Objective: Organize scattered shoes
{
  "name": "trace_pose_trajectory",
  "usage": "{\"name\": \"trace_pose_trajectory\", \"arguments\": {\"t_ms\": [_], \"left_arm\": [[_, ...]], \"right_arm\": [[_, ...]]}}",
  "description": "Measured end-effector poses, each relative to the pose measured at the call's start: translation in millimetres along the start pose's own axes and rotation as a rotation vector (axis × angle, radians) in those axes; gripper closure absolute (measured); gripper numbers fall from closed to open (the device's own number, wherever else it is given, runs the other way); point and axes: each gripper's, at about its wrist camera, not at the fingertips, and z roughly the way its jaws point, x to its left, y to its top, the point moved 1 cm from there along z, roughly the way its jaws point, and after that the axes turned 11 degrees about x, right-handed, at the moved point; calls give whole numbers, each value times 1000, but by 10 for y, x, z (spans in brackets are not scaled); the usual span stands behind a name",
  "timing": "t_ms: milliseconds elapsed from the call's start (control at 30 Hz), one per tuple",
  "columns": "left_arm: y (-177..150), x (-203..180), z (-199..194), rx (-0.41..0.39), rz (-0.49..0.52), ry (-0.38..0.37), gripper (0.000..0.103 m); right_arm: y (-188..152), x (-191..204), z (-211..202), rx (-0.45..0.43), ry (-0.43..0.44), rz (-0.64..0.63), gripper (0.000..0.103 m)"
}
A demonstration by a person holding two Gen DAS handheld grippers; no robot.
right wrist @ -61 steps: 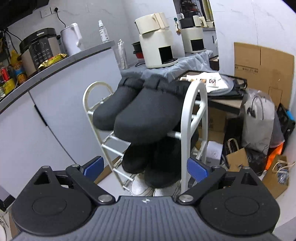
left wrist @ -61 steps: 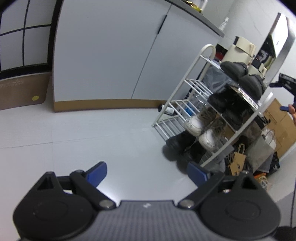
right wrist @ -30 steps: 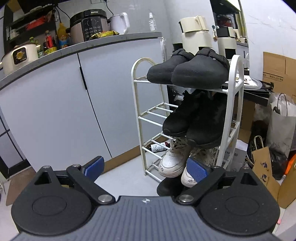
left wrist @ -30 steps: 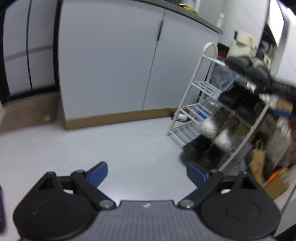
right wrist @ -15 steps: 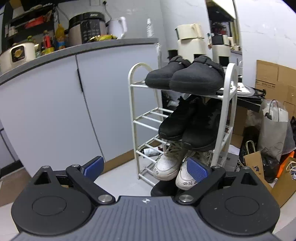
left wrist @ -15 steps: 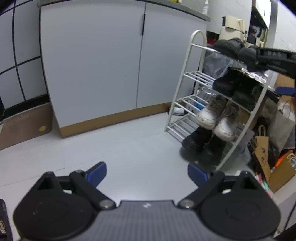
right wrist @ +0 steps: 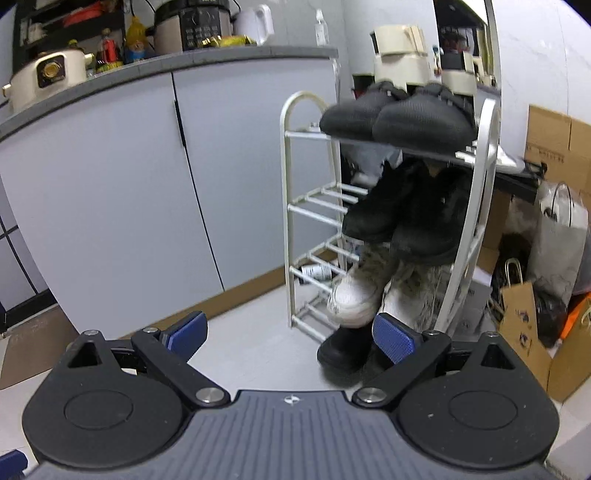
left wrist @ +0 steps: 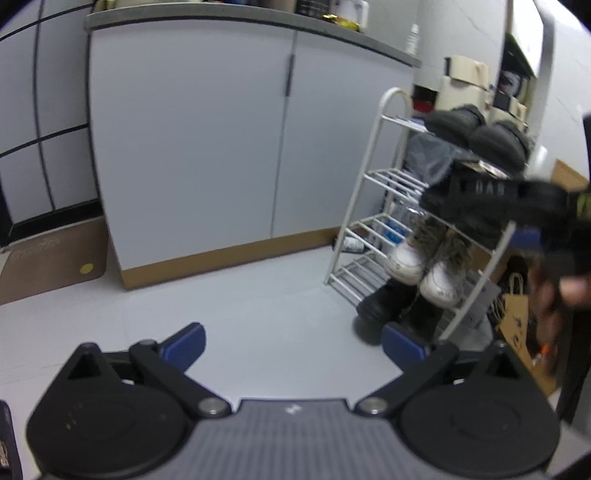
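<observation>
The left gripper (left wrist: 293, 341) hangs over bare grey floor (left wrist: 258, 302), its jaws released and just opening wider, with nothing between the blue pads. The right gripper (right wrist: 290, 334) is likewise spread wide and empty; in the left wrist view it shows as a blurred black shape at about 3 o'clock, with the hand (left wrist: 554, 295) that carries it just below. The white rack (right wrist: 291, 206) stands at 2 o'clock in the left view and at 1 o'clock in the right view, close beside the grey cabinet (right wrist: 147, 192). All the shoes in view sit on or under it, paired up at its right-hand end: grey clogs (right wrist: 399, 110) side by side on the top shelf, toes past the front rail; black boots (right wrist: 399, 218) on the next shelf down; white sneakers (right wrist: 358, 291) below those, toes hanging over the edge; and black shoes (right wrist: 343, 350) lowest of all, toes out on the floor. The left ends of the shelves are bare wire. Right of the rack, at 3 o'clock in the right view, are a white bag (right wrist: 557, 236), paper bags (right wrist: 521, 317) and cardboard boxes (right wrist: 557, 140). A brown mat (left wrist: 51, 262) lies at 9 o'clock in the left view. Pots and a kettle (right wrist: 255, 24) line the counter top.
</observation>
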Motion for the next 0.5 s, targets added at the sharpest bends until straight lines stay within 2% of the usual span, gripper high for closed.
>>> {"name": "trace_pose_trajectory", "arguments": {"t_ms": [100, 367, 500], "left_arm": [[47, -59, 20, 9, -8, -21, 0], [49, -134, 71, 40, -13, -13, 0], [47, -85, 42, 30, -11, 9, 0]], "right_arm": [[-11, 24, -21, 1, 17, 2, 4], [-89, 97, -19, 1, -12, -46, 3], [-105, 116, -34, -17, -29, -68, 3]]}}
